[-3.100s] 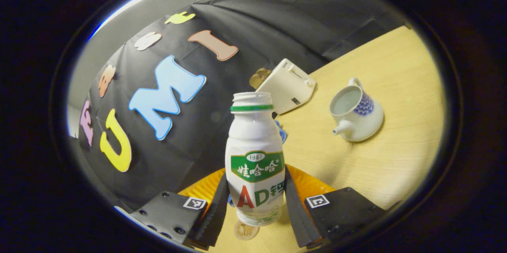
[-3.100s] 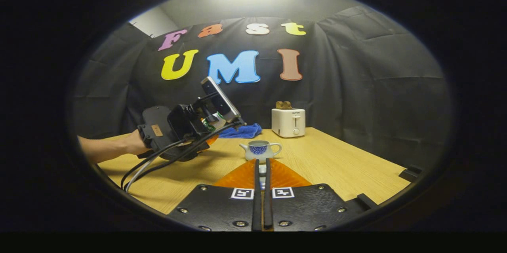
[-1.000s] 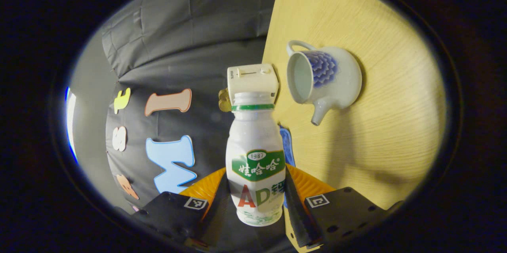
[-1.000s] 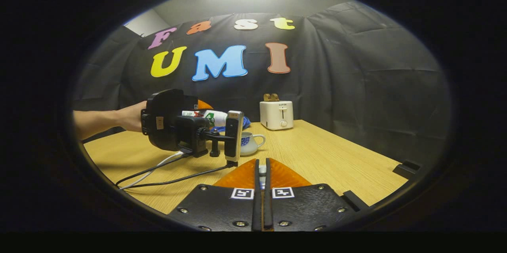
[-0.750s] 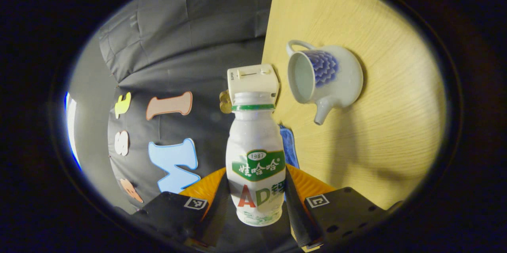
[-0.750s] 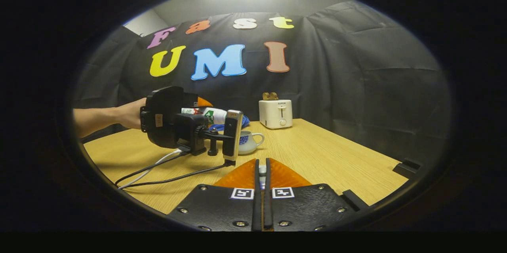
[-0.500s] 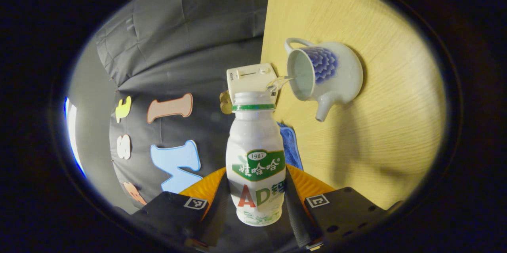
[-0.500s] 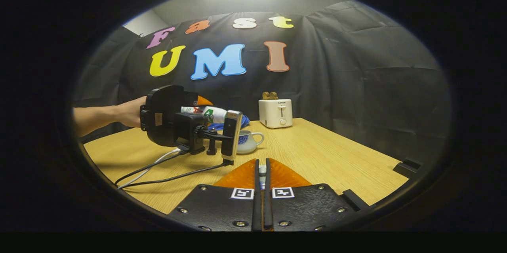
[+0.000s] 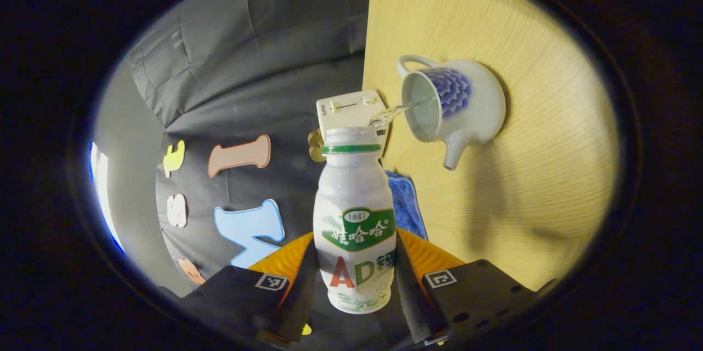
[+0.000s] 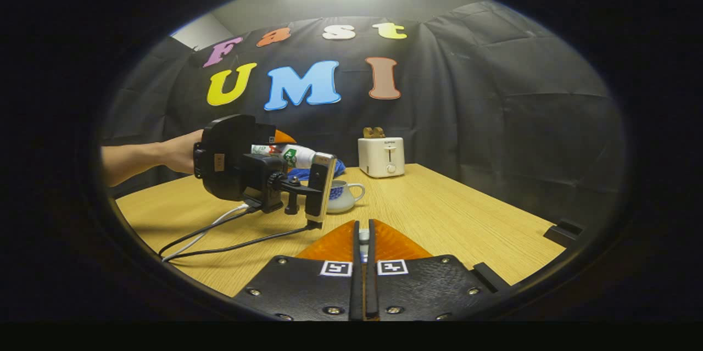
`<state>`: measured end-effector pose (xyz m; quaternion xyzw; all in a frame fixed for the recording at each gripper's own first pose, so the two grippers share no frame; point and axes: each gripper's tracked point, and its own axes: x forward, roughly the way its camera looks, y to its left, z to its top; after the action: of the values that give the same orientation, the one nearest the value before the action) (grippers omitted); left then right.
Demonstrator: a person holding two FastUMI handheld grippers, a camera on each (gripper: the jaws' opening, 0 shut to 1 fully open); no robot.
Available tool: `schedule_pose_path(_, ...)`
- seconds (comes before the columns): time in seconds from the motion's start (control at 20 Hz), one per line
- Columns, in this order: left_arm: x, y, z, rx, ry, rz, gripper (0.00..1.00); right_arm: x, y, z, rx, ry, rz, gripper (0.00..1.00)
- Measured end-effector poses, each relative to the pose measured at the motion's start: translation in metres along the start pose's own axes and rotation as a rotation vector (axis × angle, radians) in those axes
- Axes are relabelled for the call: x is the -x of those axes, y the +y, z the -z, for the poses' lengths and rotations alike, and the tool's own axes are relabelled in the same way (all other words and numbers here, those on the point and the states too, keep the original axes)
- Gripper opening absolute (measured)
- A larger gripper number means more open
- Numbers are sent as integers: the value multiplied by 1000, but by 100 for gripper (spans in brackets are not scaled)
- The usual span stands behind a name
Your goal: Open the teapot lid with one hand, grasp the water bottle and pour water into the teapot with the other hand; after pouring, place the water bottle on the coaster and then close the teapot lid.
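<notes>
- Left gripper (image 9: 354,279) is clamped on the bottle (image 9: 354,230), both fingers on its lower body. The bottle is tipped on its side with its mouth just beside the pot (image 9: 453,101) opening, and a thin stream is crossing into the pot.
- The stream enters near the pot's rim. Roll your wrist a bit too far or drift sideways and water lands on the table (image 9: 522,191).
- The grip sits low on the bottle, far from the mouth. If the plastic slips or twists between the fingers, the aim goes with it.
- Tip faster and flow may glug, overshooting the small opening.
- Right gripper (image 10: 362,263) is closed, with a small pale thing pinched between the fingers. Probably the lid, but too little of it shows to say for sure. Loosen up and it could drop.
- The left gripper's cable (image 10: 219,238) trails across the table near the pot. Swing back carelessly and it could snag or nudge the pot.
- The pot's fill level is hard to read, so watch for overfilling.
- A pale disc edge under the left fingers may be the coaster; cannot confirm. Find it before you set the bottle down.
</notes>
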<state>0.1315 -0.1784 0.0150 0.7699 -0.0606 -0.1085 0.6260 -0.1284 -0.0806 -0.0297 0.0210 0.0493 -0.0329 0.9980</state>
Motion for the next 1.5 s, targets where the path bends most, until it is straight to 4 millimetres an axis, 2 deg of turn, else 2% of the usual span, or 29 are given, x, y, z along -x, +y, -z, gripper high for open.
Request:
schedule_pose_path(0.05,0,1,1,-14,3,-6,81,0,0,0,0,1,1,2)
schedule_pose_path(0.1,0,2,0,-25,4,-14,81,0,-1,0,-1,2,3,2)
schedule_pose_path(0.15,0,1,1,-30,4,-12,75,0,-2,0,-3,0,4,2)
schedule_pose_path(0.25,0,2,0,-38,0,-13,76,0,-3,0,-1,0,6,2)
schedule_pose_path(0.3,1,3,-1,-43,-2,-16,81,1,-3,0,-2,-1,6,2)
schedule_pose_path(0.35,0,3,-1,-47,-4,-18,81,0,-2,0,-3,0,5,2)
schedule_pose_path(0.4,0,2,-1,-52,-5,-18,76,0,-2,0,-3,0,5,2)
schedule_pose_path(0.9,-1,7,0,-100,-1,-37,75,-1,-4,-1,0,2,12,2)
schedule_pose_path(0.95,-2,8,2,-107,-2,-34,75,-1,-5,-2,-5,0,14,0)
schedule_pose_path(1.0,-2,8,2,-112,0,-35,75,-1,-5,-3,-9,-2,14,2)
schedule_pose_path(1.5,-2,10,-3,-190,-19,-49,76,1,-5,-4,-2,-9,12,2)
